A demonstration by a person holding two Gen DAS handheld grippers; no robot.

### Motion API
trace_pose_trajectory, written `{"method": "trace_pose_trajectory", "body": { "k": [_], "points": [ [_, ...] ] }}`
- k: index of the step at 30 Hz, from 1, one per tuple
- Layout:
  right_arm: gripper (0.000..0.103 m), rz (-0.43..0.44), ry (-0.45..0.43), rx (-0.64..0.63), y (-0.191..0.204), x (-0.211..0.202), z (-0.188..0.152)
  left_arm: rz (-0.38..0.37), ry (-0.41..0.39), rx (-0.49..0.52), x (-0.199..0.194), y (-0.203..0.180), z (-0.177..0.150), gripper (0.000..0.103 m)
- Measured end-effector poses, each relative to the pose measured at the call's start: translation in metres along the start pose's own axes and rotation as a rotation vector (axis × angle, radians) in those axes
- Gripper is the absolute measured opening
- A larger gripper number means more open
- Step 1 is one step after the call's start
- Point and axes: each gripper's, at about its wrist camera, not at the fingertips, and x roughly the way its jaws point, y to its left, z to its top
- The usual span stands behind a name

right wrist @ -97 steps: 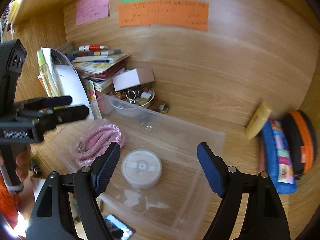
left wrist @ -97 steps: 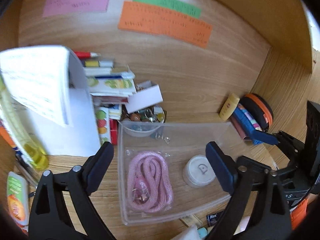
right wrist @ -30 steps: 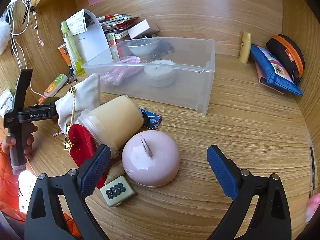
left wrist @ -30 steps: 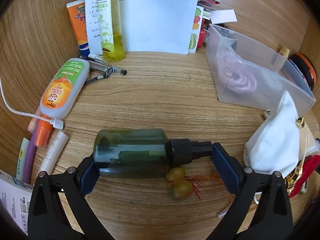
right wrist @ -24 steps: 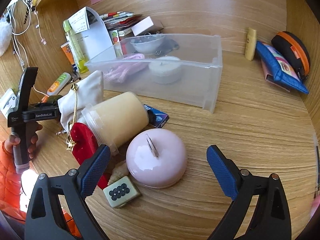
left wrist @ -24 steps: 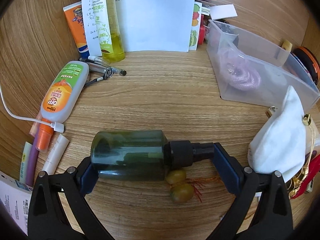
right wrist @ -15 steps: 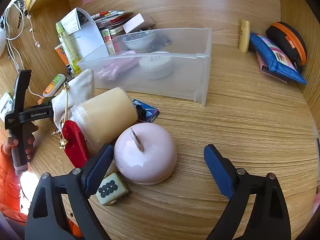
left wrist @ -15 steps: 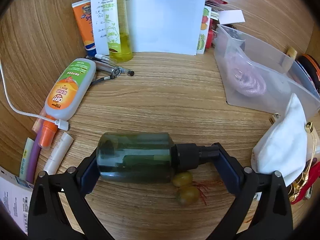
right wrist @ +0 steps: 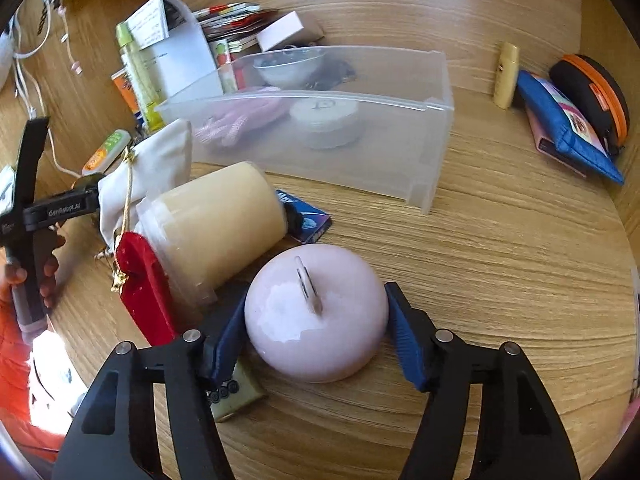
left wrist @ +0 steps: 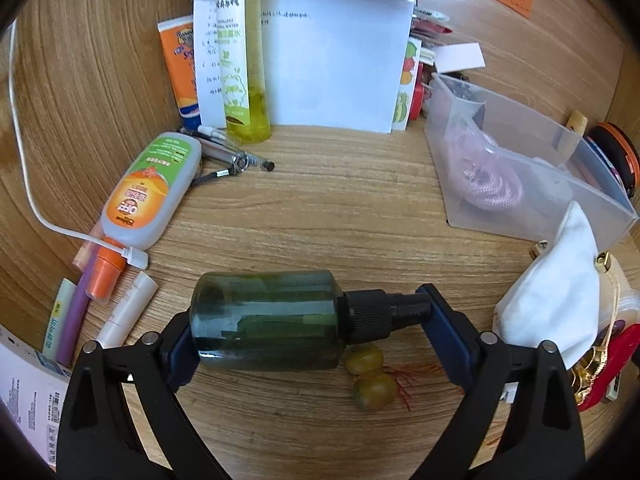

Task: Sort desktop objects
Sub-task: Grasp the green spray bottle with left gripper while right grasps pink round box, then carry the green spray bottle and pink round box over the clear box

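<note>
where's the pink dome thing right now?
Right wrist view, low centre: the pink dome sits on the desk between the right gripper pads, just right of the toppled cream jar and in front of the clear bin.

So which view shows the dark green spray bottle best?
The left wrist view: the dark green spray bottle lies sideways across the frame, pinched end to end in the left gripper. In the right wrist view I cannot make it out.
</note>
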Motion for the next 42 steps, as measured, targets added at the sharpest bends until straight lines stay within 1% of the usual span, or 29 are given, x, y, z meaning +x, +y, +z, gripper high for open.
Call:
{"method": "trace_pose_trajectory", "body": {
  "k": [3, 9, 13, 16, 21, 23, 25, 27, 32, 36, 42],
  "points": [
    [0.061, 0.01, -0.017, 0.036, -0.008, -0.005, 0.001, 0.004, -0.016, -0.004, -0.003, 0.0, -0.002, 0.096],
    [0.061, -0.018, -0.067, 0.066, -0.021, -0.023, 0.01, -0.024, -0.027, -0.012, -0.01, -0.001, -0.005, 0.096],
    [0.061, -0.026, -0.097, 0.077, -0.028, -0.038, 0.022, -0.051, -0.052, -0.037, -0.024, -0.002, -0.004, 0.096],
    [0.061, -0.021, -0.127, 0.091, -0.034, -0.048, 0.03, -0.08, -0.081, -0.028, -0.038, -0.007, 0.0, 0.096],
    [0.061, -0.033, -0.184, 0.077, -0.035, -0.065, 0.045, -0.149, -0.136, 0.026, -0.059, -0.025, 0.013, 0.096],
    [0.061, -0.045, -0.207, 0.064, -0.033, -0.071, 0.05, -0.154, -0.156, 0.037, -0.062, -0.032, 0.018, 0.096],
    [0.061, -0.034, -0.227, 0.06, -0.032, -0.075, 0.055, -0.166, -0.17, 0.04, -0.065, -0.038, 0.025, 0.096],
    [0.061, -0.019, -0.24, 0.053, -0.03, -0.077, 0.061, -0.197, -0.177, 0.04, -0.064, -0.043, 0.034, 0.096],
    [0.061, -0.008, -0.254, 0.018, -0.023, -0.074, 0.078, -0.213, -0.203, 0.069, -0.065, -0.058, 0.053, 0.096],
    [0.061, 0.005, -0.265, -0.009, -0.019, -0.068, 0.095, -0.243, -0.205, 0.093, -0.062, -0.069, 0.067, 0.096],
    [0.061, 0.013, -0.262, -0.038, -0.017, -0.055, 0.121, -0.253, -0.197, 0.127, -0.052, -0.083, 0.089, 0.096]
  ]
}}
